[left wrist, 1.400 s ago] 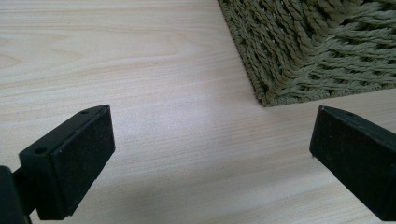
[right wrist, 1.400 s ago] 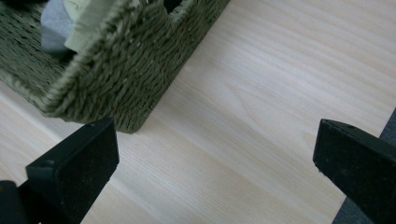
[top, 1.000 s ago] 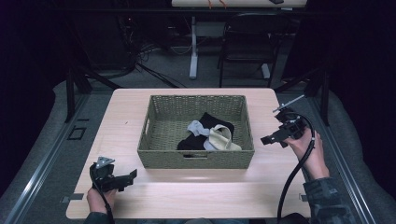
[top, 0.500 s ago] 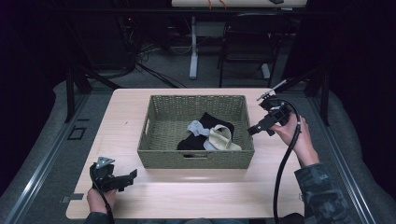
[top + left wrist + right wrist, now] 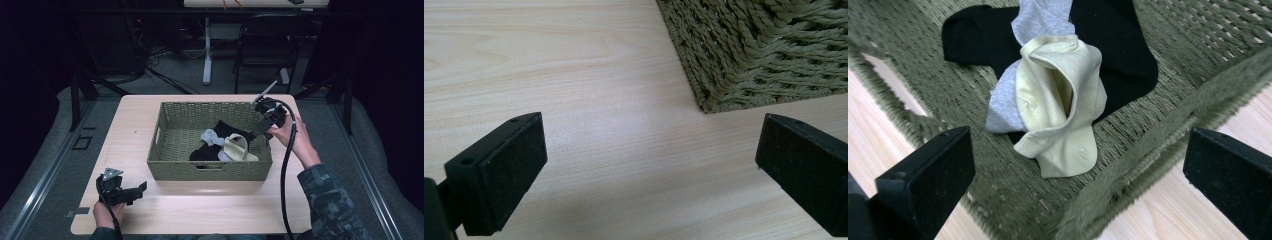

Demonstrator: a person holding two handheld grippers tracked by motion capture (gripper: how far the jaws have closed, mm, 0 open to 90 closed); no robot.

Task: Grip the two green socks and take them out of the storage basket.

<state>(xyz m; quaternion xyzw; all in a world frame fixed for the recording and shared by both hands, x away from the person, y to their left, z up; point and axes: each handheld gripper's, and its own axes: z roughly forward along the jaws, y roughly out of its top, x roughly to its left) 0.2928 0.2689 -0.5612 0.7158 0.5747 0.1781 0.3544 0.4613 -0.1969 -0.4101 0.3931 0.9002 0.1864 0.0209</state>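
The right claw [image 5: 261,127] has swung in from the tabletop's right edge and now hangs over the right rim of the woven basket [image 5: 172,145], jaws spread wide and holding nothing. From its own view it looks down on a cream sock [image 5: 1060,105] lying atop a grey sock [image 5: 1040,20] and black socks [image 5: 1118,50] on the basket floor. The left claw [image 5: 135,189] has stayed low on the tabletop [image 5: 135,120] near the basket's front left corner, also spread open and empty.
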